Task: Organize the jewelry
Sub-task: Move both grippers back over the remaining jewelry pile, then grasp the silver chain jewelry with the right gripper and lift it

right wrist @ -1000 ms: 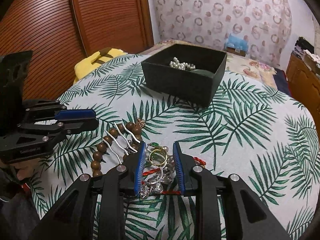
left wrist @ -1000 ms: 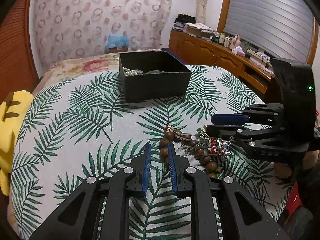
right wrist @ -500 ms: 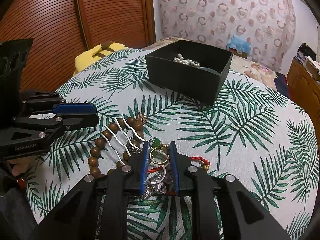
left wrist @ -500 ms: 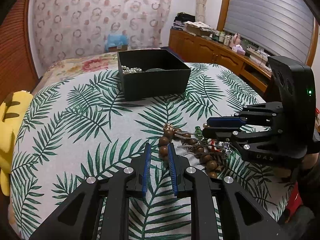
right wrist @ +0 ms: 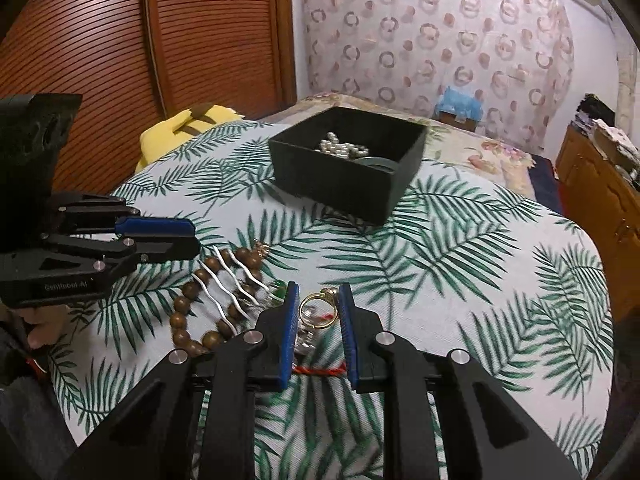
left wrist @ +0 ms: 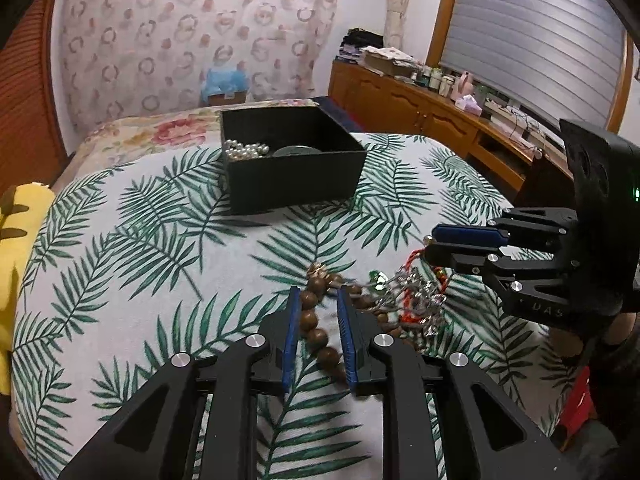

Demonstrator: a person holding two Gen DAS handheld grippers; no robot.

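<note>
From the left wrist we see our left gripper (left wrist: pixel 318 330) low over the palm-leaf cloth (left wrist: pixel 132 264), its jaws just eased a little wider and standing slightly apart around the wooden bead bracelet (left wrist: pixel 316 336); the beads lie between the blue pads, but we cannot tell whether the pads press them. To the right, our right gripper (left wrist: pixel 434 246) hangs above the tangle of chains (left wrist: pixel 408 300) with a red cord (left wrist: pixel 412 258) trailing from its tip. Farther back stands the black box (left wrist: pixel 294 172), holding a pearl strand (left wrist: pixel 244 150) (the other item inside is too dim to name).

From the right wrist, the right gripper (right wrist: pixel 318 322) has its jaws narrowed onto a gold ring (right wrist: pixel 318 312), with the red cord (right wrist: pixel 320 370) crossing lower between the pads. The white wavy hairpin (right wrist: pixel 228 284) lies across the bead bracelet (right wrist: pixel 186 322) at left, under the left gripper (right wrist: pixel 176 238). The black box (right wrist: pixel 344 176) sits well beyond.
</note>
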